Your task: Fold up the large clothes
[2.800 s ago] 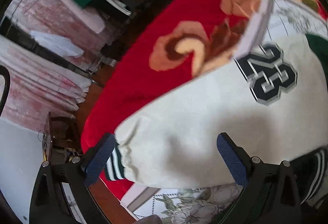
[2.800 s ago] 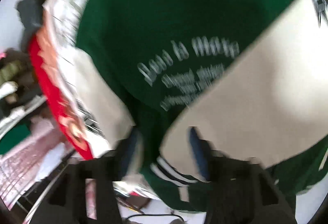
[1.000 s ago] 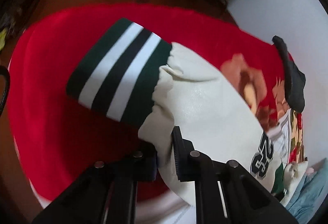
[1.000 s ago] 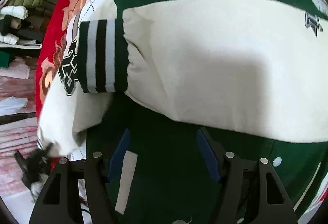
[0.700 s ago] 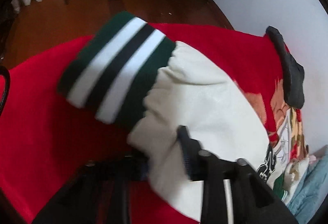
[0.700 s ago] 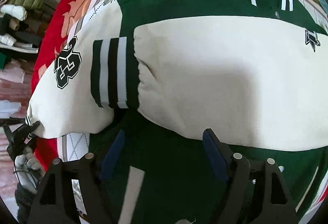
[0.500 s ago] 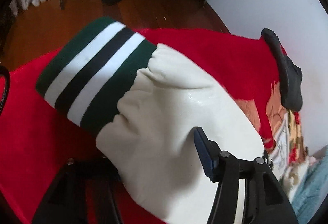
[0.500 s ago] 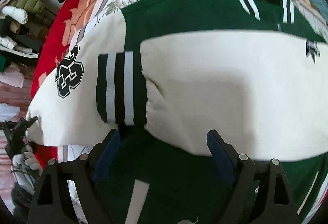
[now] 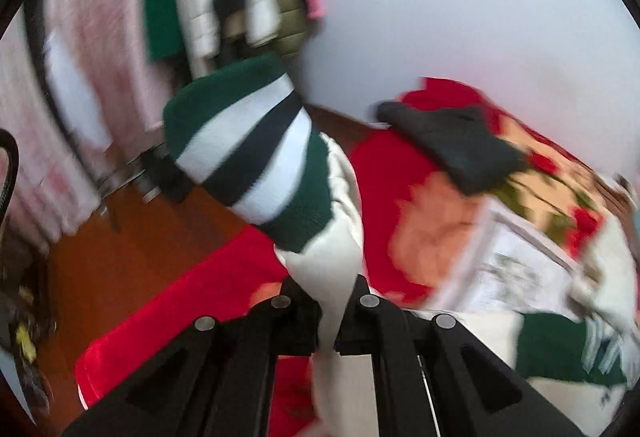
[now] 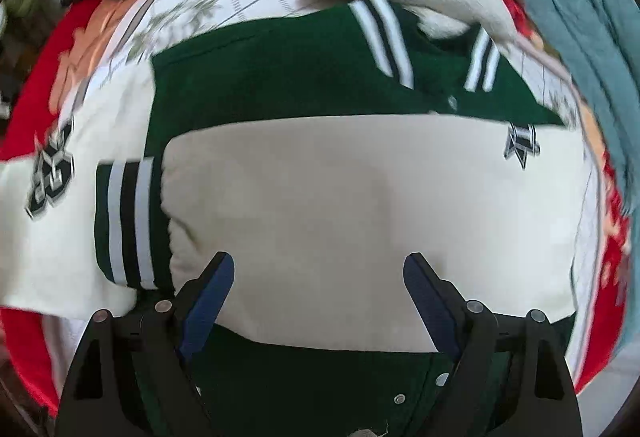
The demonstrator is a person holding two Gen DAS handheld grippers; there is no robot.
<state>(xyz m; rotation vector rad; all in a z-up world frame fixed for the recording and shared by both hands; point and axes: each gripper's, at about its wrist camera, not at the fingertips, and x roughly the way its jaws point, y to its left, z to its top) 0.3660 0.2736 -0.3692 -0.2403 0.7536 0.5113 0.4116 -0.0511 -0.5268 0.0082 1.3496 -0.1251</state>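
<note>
Sleeve (image 9: 332, 269) is what we are gripping on the left: the left gripper (image 9: 327, 317) is pinching the cream fabric tight between its jaws, nearly no gap showing, and the striped cuff (image 9: 248, 145) is standing up and away ahead of the fingertips, lifted clear of the red blanket (image 9: 168, 317) below. On the right, we are holding the right gripper (image 10: 316, 277) with jaws spread wide and gripping nothing, hovering just over the jacket (image 10: 280, 85), which is lying flat and spread on the bed. The other sleeve (image 10: 360, 217) is lying folded straight across the jacket's chest right ahead of those open jaws, its long axis running crosswise to the fingers, its cuff (image 10: 126, 221) pointing off to the left side of the jaws.

So the call, as we are judging it: the lifted sleeve is running lengthwise out from the left jaws, and the jacket body is sitting off to their right. The left hand alone is carrying it, so that sleeve likely needs swinging rightward across the chest to lie alongside the folded one.
</note>
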